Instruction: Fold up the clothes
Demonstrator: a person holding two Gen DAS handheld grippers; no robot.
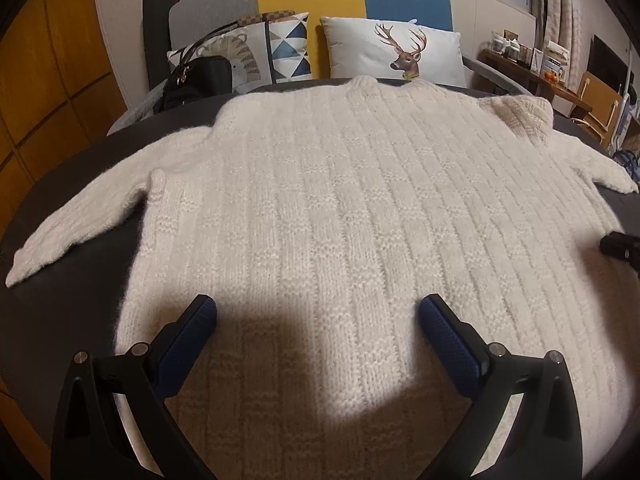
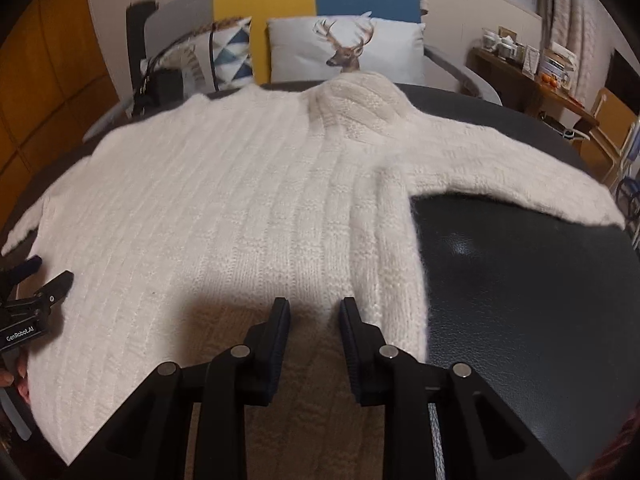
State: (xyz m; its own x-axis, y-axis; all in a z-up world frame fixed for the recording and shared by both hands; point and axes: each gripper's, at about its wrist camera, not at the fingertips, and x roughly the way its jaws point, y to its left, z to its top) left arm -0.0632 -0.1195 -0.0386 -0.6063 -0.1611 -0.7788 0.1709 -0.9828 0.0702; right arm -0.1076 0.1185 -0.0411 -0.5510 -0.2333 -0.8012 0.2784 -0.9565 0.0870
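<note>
Sweater [image 1: 320, 200]: spread flat on dark tabletop [image 2: 520, 280], sleeves out.
Left tool [image 1: 318, 312]: wide open, empty.
Right tool [image 2: 315, 312]: partly open, empty.
Risk: fuzzy knit may bunch if pinched unevenly.

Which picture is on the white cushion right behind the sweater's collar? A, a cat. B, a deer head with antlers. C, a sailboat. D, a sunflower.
B: the cushion behind the sweater shows a brown deer head with wide antlers, seen from both wrist cameras.
</note>
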